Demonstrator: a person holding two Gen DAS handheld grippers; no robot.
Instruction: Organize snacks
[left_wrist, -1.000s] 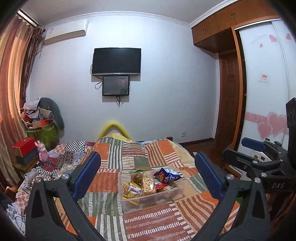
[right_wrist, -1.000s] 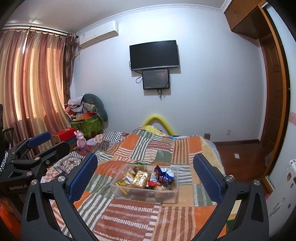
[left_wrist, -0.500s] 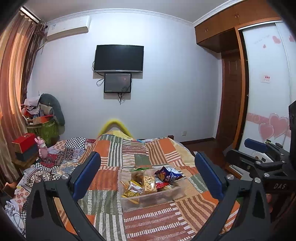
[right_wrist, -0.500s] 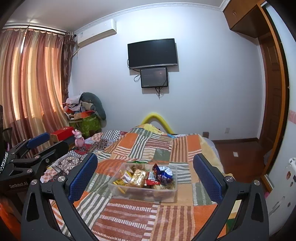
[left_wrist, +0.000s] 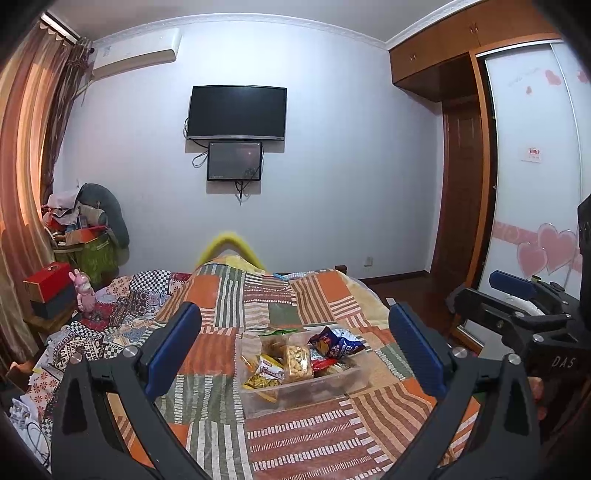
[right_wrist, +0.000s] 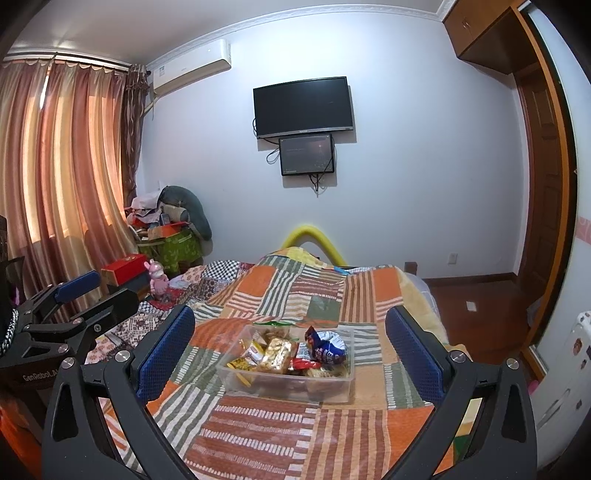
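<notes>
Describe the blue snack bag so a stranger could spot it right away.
Start at the patchwork quilt covering the bed, then find the clear plastic bin resting on it. The blue snack bag sits at the bin's right end, poking above the rim. It is the only blue and white packet there; its neighbours are yellow, gold and red.

The bed's quilt (right_wrist: 295, 291) is a patchwork of orange, green and white stripes. Blue pads line the black left tongs (left_wrist: 295, 347) and right tongs (right_wrist: 290, 341). The curtains (right_wrist: 62, 166) are pinkish-gold.
</notes>
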